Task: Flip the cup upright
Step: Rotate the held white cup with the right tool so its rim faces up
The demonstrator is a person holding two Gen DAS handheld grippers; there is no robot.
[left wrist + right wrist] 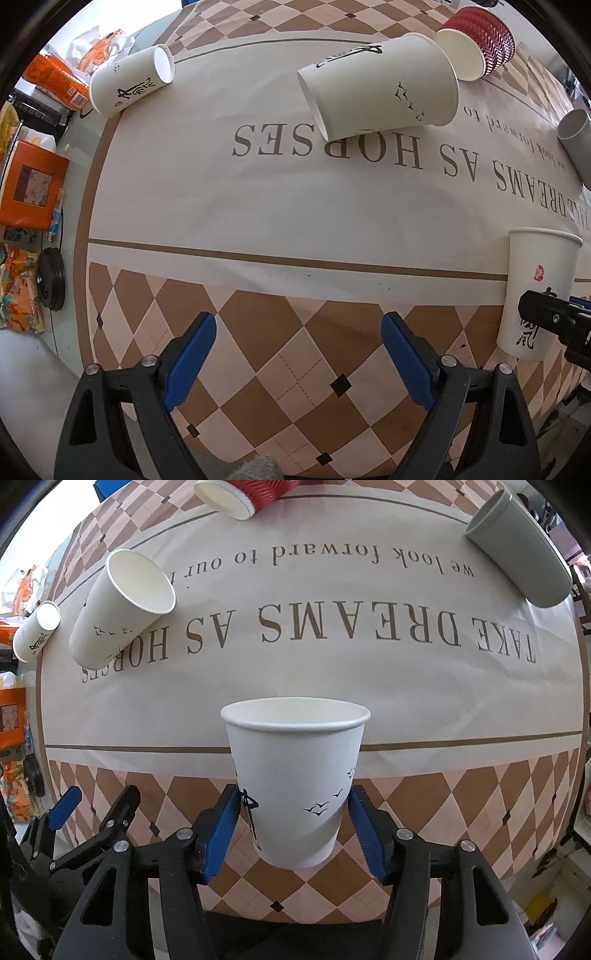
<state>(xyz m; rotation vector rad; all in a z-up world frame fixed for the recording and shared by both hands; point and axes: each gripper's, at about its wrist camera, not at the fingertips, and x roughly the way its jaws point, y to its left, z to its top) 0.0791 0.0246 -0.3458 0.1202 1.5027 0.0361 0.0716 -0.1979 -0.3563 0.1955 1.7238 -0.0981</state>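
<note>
An upright white paper cup with bird prints (295, 786) stands between the blue pads of my right gripper (295, 819), which grips its lower sides. It also shows in the left wrist view (535, 291), with the right gripper (554, 317) at its side. My left gripper (299, 354) is open and empty over the checked mat border. A large white cup (380, 88) lies on its side at the far middle, and it also shows in the right wrist view (122, 605).
A small white cup (129, 79) lies at the far left, a red ribbed cup (476, 42) and a grey cup (576, 144) lie at the far right. Orange boxes (33, 184) and a black lid (51, 282) sit beyond the mat's left edge.
</note>
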